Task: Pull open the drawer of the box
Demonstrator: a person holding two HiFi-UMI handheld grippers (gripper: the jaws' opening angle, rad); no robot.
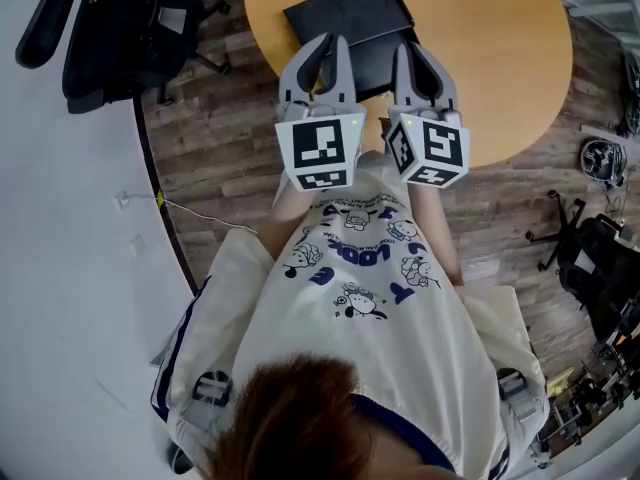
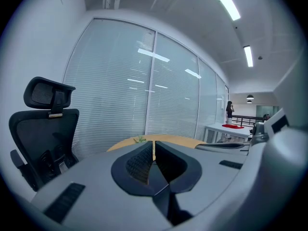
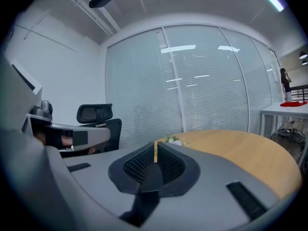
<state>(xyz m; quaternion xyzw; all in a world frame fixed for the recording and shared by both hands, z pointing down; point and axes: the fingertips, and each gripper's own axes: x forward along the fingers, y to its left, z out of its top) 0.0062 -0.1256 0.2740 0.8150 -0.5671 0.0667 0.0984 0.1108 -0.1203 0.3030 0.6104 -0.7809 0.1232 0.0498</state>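
A flat black box (image 1: 350,23) lies on the round wooden table (image 1: 500,58) in the head view. Its near edge is hidden behind my two grippers, so I cannot see a drawer front. My left gripper (image 1: 325,43) hovers over the box's near left part and my right gripper (image 1: 418,50) over its near right corner. In the left gripper view the left gripper (image 2: 153,150) has its jaws together with nothing between them. The right gripper (image 3: 155,153) also shows only a thin slit and holds nothing. Neither gripper view shows the box.
A black office chair (image 1: 130,28) stands left of the table, and another chair (image 1: 590,258) stands at the right on the wooden floor. A white curved desk (image 1: 60,268) runs along the left. A small plant (image 3: 173,140) sits at the table's far edge.
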